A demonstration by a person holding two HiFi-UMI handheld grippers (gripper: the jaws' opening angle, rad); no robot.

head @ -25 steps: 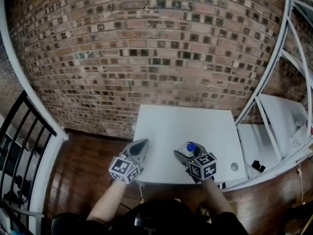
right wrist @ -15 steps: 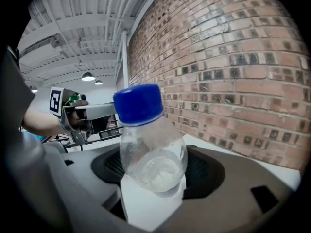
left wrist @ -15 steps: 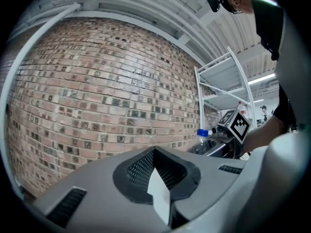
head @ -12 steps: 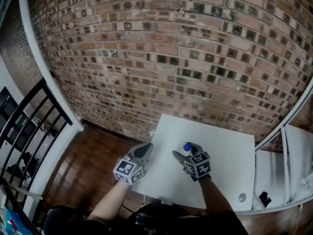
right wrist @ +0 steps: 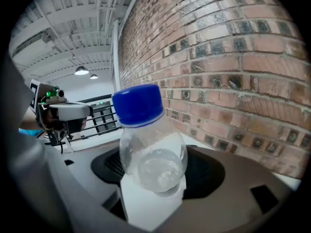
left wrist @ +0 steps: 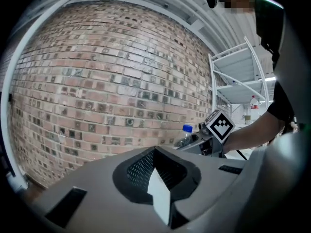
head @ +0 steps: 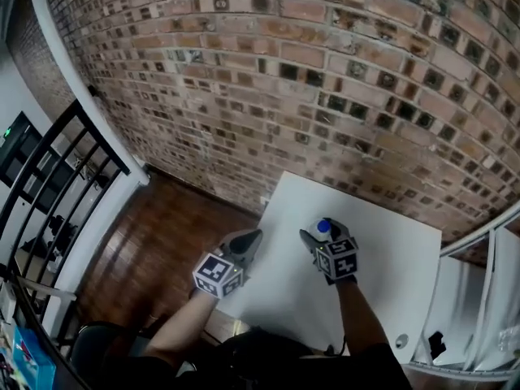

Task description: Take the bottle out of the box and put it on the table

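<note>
Loft-type workshop/lab: bare brick wall (head: 325,80), white metal shelving (left wrist: 238,84), exposed ceiling (right wrist: 73,13) w/ lamps (right wrist: 81,71).

Table: I see the white table (head: 390,258) bare beyond my right tool (head: 319,236), room to pass.
Back: brick wall (head: 325,96) blocks me just behind the far edge.
Left: railing (head: 57,177) stands well apart.
Right: white rack (head: 479,242) borders the table.

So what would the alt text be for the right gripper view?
A clear plastic bottle with a blue cap sits clamped in the right gripper, filling the middle of the view. A brick wall runs along the right side.
</note>
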